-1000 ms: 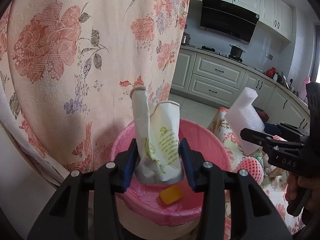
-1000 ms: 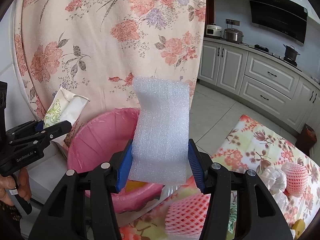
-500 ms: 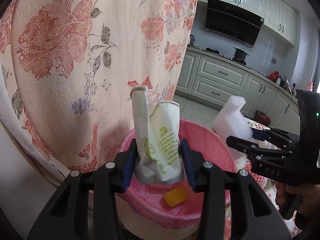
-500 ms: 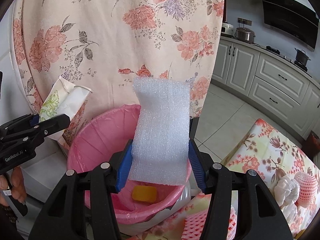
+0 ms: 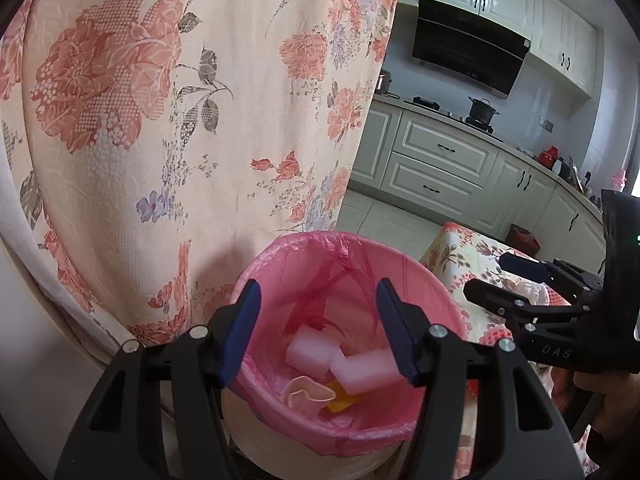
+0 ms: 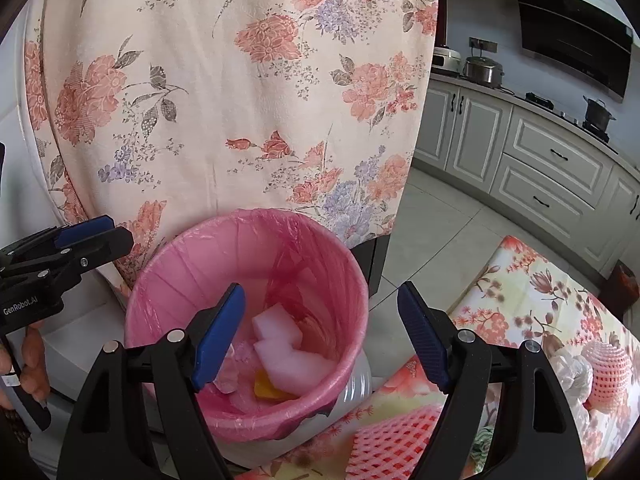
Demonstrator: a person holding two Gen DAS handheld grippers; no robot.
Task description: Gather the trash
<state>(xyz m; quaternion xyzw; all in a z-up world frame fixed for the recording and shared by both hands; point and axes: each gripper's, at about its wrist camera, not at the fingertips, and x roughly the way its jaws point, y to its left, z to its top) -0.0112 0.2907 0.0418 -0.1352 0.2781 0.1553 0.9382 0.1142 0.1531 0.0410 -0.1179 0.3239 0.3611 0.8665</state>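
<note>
A bin with a pink liner (image 5: 280,258) (image 6: 192,248) stands below both grippers. Inside it lie a white foam piece (image 5: 366,370) (image 6: 288,356), a crumpled paper cup (image 5: 306,394) and an orange scrap (image 5: 340,404) (image 6: 266,390). My left gripper (image 5: 318,330) is open and empty over the bin's near rim; it also shows in the right wrist view (image 6: 86,238). My right gripper (image 6: 320,336) is open and empty over the bin; it also shows in the left wrist view (image 5: 504,280).
A floral curtain (image 5: 180,120) (image 6: 240,80) hangs right behind the bin. A table with a floral cloth (image 6: 532,292) at the right holds pink foam fruit nets (image 6: 608,366) (image 6: 384,450). Kitchen cabinets (image 5: 440,160) stand at the back right.
Both grippers have opened. The paper cup has dropped from the left gripper and the foam piece from the right gripper, and both now lie in the bin.
</note>
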